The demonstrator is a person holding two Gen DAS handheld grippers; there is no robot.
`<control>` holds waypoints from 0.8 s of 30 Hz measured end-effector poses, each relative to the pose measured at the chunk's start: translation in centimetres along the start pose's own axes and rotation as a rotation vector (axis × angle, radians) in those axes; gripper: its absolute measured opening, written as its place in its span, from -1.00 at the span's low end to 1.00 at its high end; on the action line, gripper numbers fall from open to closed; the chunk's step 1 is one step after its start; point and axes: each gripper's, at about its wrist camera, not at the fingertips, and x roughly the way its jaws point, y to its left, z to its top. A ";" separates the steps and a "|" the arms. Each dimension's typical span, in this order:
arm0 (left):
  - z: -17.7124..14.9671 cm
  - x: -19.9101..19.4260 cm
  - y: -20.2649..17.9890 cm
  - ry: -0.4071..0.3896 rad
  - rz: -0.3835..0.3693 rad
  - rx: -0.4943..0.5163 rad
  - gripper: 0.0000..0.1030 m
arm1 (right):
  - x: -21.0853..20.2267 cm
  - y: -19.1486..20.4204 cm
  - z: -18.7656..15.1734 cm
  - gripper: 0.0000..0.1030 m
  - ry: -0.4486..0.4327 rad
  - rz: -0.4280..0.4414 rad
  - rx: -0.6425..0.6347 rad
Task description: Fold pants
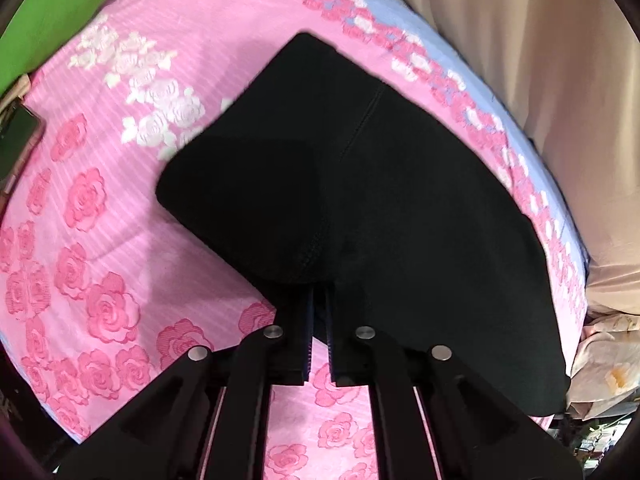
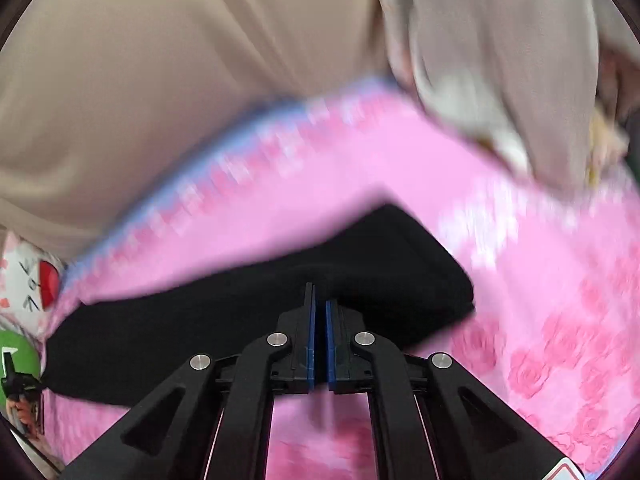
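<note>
Keep both holds at matching height and carry the fabric across in one level sweep, so the fold line lands straight and no slack bunches under the upper layer. The left gripper point(image 1: 318, 300) is closed on the near edge of the pants point(image 1: 360, 184), its pads pinching the hem beside a stitched seam. The right gripper point(image 2: 319, 300) has its jaws drawn together at the garment's near edge (that view is blurred, so whether cloth sits between the pads cannot be told). The pants are black, matte and soft, already doubled into a broad wedge, lying on the pink rose-print bedsheet point(image 1: 100, 208) near its blue border point(image 1: 404, 24).
</note>
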 end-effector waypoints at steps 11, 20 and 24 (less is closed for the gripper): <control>-3.1 -4.9 -2.7 -0.160 0.136 0.115 -0.84 | -2.1 -2.8 -1.9 -0.54 -0.052 -0.150 0.012; -7.4 -4.0 -13.4 -0.306 0.235 0.388 -0.23 | -0.2 -1.1 1.7 -0.14 -0.107 -0.245 -0.163; -9.3 -0.2 -16.2 -0.264 0.237 0.443 -0.23 | 2.2 -1.3 3.3 -0.08 -0.088 -0.266 -0.231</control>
